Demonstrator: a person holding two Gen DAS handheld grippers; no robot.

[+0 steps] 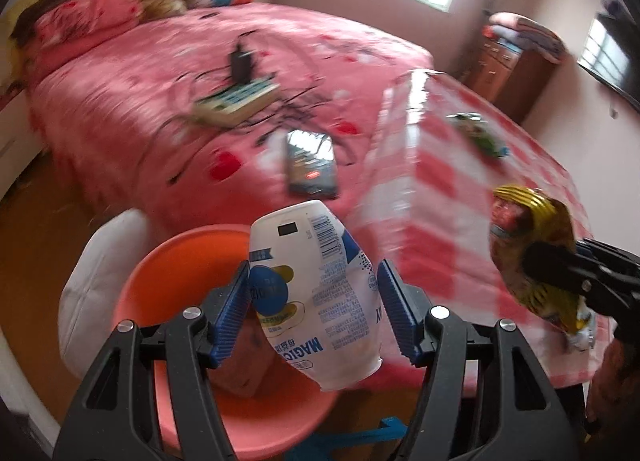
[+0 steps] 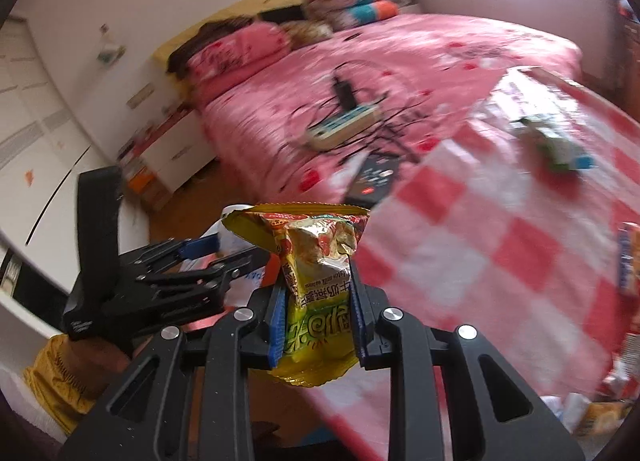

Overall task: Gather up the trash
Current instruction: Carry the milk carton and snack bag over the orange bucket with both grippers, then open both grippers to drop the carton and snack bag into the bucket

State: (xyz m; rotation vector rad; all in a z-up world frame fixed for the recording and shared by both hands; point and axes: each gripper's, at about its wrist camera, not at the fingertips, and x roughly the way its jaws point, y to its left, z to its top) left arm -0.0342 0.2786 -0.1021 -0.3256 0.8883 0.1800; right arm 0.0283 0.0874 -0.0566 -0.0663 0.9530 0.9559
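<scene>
Blur smears most of the room, so the small green packet (image 1: 478,134) lying toward the far edge of the checked surface (image 1: 448,197) is hard to read in either view. The left tongs (image 1: 312,301) look spread, blue pads either side of a white bottle (image 1: 316,293) that hangs upside down over the orange bin (image 1: 176,285); the left pad touches it, but I cannot tell whether the right one does, so the grip stays unclear. The bin's lower rim is hidden behind the tongs, and only the left view shows it. The right tongs (image 2: 318,325) are clamped on a yellow snack bag (image 2: 316,281), held off the surface's near edge. Only the right view shows more litter (image 2: 600,409) at the surface's near right corner, cut off by the frame. On the bed (image 1: 160,73) lie a phone (image 1: 311,165) and a power strip (image 1: 236,101).
</scene>
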